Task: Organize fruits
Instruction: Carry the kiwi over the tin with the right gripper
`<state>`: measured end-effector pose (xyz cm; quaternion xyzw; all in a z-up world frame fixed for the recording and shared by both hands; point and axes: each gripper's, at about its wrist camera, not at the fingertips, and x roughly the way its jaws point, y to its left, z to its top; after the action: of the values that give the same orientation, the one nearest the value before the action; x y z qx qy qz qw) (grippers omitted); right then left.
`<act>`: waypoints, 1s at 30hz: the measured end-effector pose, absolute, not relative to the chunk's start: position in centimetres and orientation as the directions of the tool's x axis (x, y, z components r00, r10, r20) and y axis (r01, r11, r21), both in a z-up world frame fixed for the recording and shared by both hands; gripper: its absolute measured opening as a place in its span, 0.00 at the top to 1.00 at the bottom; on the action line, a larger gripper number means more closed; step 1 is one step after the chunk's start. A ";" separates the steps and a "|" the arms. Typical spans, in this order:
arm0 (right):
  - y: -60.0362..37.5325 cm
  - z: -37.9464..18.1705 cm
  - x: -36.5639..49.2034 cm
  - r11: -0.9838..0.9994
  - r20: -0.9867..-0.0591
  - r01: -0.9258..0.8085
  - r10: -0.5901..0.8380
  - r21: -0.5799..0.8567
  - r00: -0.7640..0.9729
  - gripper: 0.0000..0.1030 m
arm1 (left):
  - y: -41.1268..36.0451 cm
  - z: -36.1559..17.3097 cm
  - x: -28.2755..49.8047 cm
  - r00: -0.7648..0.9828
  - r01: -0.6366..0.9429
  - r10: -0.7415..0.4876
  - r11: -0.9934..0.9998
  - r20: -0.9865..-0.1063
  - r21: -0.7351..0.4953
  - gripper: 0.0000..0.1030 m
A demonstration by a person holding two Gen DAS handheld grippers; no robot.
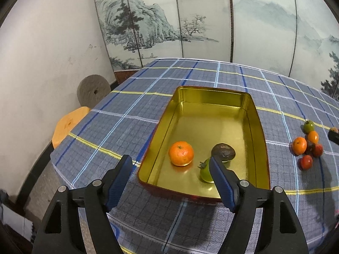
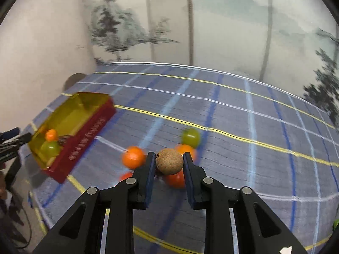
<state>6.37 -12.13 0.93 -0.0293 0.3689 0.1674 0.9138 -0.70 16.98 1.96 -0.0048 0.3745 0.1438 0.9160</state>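
Pinching a brown round fruit (image 2: pixel 169 162), the right gripper's (image 2: pixel 168 158) jaws; left gripper's (image 1: pixel 169 163) spread.

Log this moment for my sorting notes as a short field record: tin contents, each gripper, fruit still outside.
tin contents: gold tin holds an orange, a green fruit, a dark fruit
left gripper: jaws open, empty
right gripper: shut on brown round fruit
outside: loose fruit pile on the checked tablecloth

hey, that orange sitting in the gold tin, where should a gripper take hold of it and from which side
Grip the orange across its widest middle, coming straight down from above. It sits stem-up, clear of the tin walls and apart from the other fruit, so both sides are open, while the walls hamper a level approach.
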 end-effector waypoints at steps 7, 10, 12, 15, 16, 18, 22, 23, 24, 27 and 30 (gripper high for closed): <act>-5.0 1.8 5.9 0.871 -0.676 -0.485 0.403 0.076 0.617 0.77 | 19.1 1.8 -1.4 0.659 -0.316 0.273 0.946 -0.701 0.072 0.26; -2.1 1.9 5.7 0.834 -0.678 -0.546 0.445 0.076 0.585 0.77 | 20.2 1.7 -1.8 0.650 -0.343 0.279 0.938 -0.707 0.054 0.26; 0.0 1.8 5.7 0.806 -0.685 -0.586 0.472 0.079 0.556 0.77 | 20.8 1.6 -2.0 0.642 -0.360 0.286 0.932 -0.711 0.049 0.26; 2.4 1.3 5.6 0.778 -0.695 -0.624 0.490 0.076 0.526 0.77 | 21.8 1.5 -2.5 0.634 -0.384 0.296 0.922 -0.715 0.041 0.26; 3.2 1.1 5.6 0.769 -0.700 -0.635 0.495 0.077 0.515 0.77 | 22.1 1.4 -2.6 0.631 -0.390 0.298 0.920 -0.716 0.039 0.26; 4.4 0.8 5.6 0.754 -0.706 -0.652 0.504 0.079 0.497 0.77 | 22.6 1.4 -2.8 0.626 -0.401 0.305 0.915 -0.717 0.038 0.26; 6.6 0.2 5.5 0.726 -0.724 -0.685 0.508 0.068 0.466 0.77 | 23.6 1.2 -3.2 0.619 -0.416 0.310 0.909 -0.722 0.034 0.26; 7.1 0.0 5.4 0.718 -0.729 -0.693 0.508 0.064 0.459 0.77 | 23.7 1.1 -3.3 0.619 -0.417 0.310 0.908 -0.722 0.032 0.26; 7.4 -0.1 5.4 0.714 -0.732 -0.697 0.507 0.061 0.455 0.77 | 23.8 1.0 -3.3 0.616 -0.418 0.308 0.908 -0.724 0.031 0.26; 8.5 -0.7 5.3 0.700 -0.743 -0.712 0.503 0.052 0.441 0.77 | 24.0 0.7 -3.4 0.614 -0.419 0.305 0.908 -0.729 0.027 0.26; 9.4 -1.2 5.1 0.689 -0.752 -0.724 0.493 0.030 0.437 0.77 | 24.1 0.5 -3.7 0.615 -0.419 0.301 0.908 -0.729 0.022 0.26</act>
<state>5.10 9.43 -1.20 -0.1503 0.3852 0.3647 0.8343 -3.67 24.11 0.54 -0.0755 0.3903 0.2009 0.8953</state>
